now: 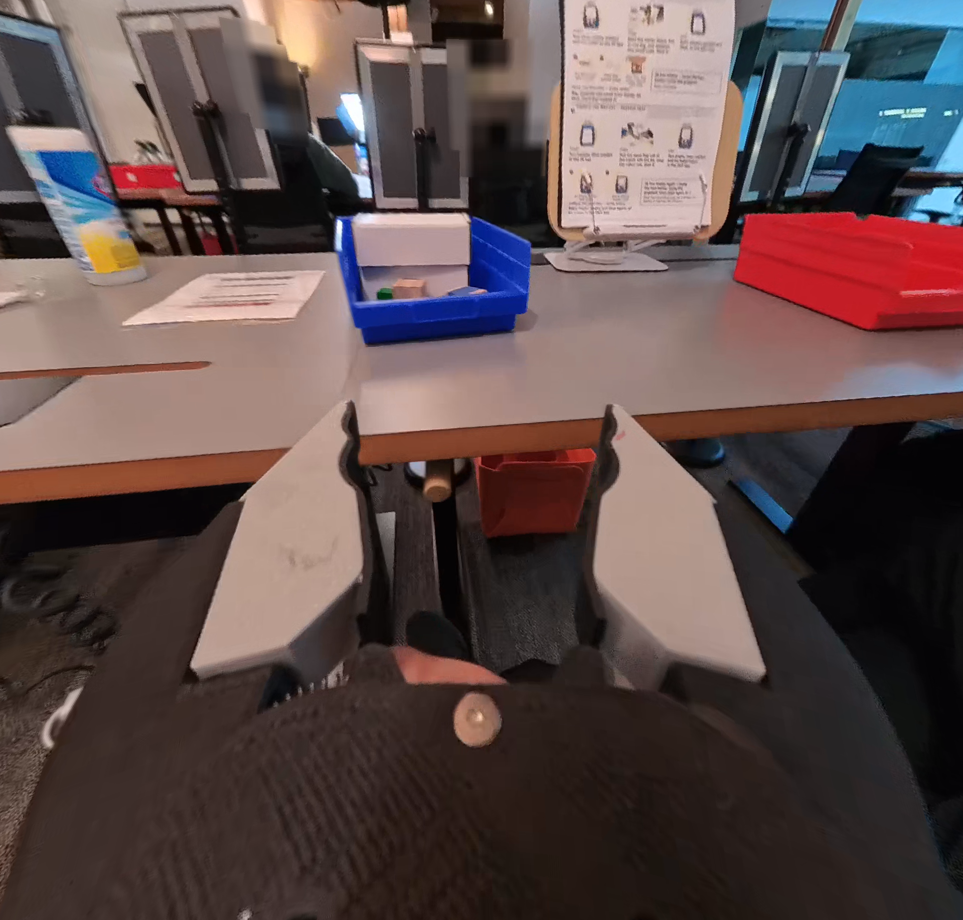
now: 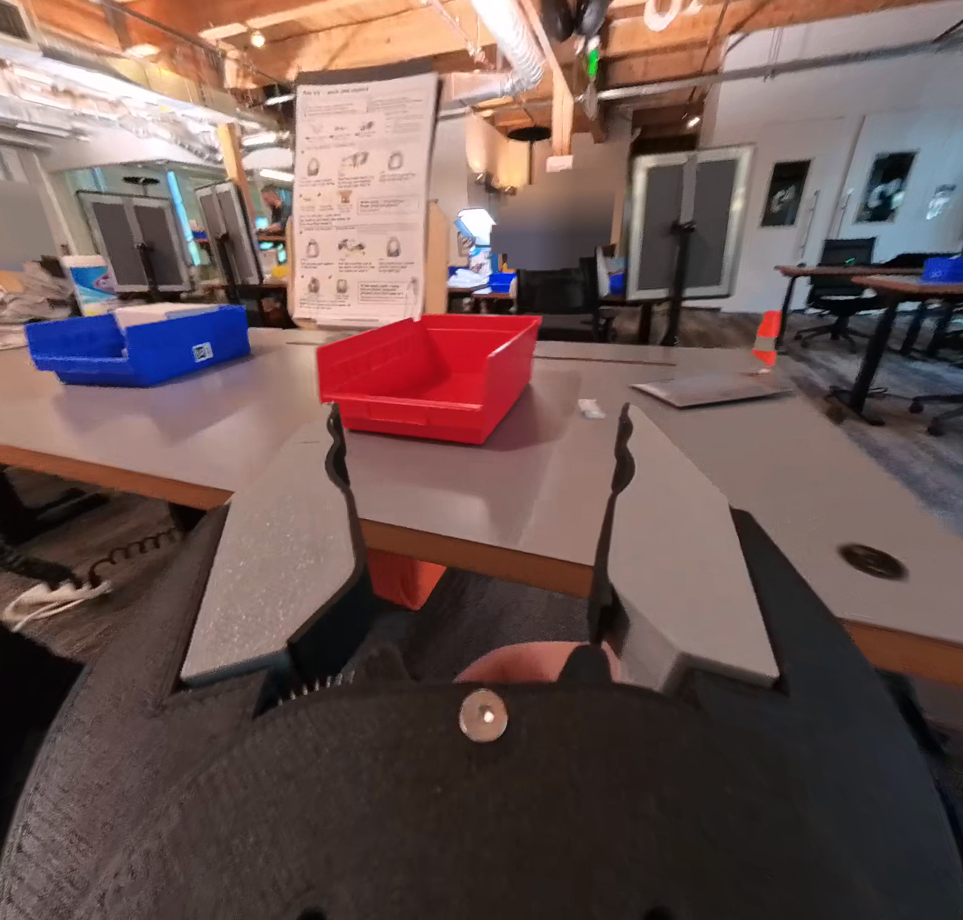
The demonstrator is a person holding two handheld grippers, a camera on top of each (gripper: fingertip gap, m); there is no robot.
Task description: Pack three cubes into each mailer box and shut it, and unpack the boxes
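Observation:
A blue bin [image 1: 437,317] stands mid-table and holds white mailer boxes [image 1: 411,241] stacked at its back and loose cubes in front: a wooden cube [image 1: 409,288], a green cube [image 1: 384,294] and a blue one [image 1: 465,292]. The blue bin also shows in the right wrist view [image 2: 151,356] with a white mailer box [image 2: 156,316] in it. A red bin [image 2: 432,374] stands empty right of it; it also shows in the left wrist view [image 1: 854,270]. My left gripper [image 1: 479,416] is open and empty at the table's front edge. My right gripper [image 2: 478,421] is open and empty, just in front of the red bin.
An instruction sheet on a stand [image 1: 643,93] is behind the bins. A wipes canister [image 1: 78,197] and a paper sheet [image 1: 229,296] lie at the left. A flat grey mailer [image 2: 714,388] lies on the right. An orange bag [image 1: 531,491] hangs under the table edge [image 1: 208,470]. Across from one pair of fingers to the other is roughly 80 cm.

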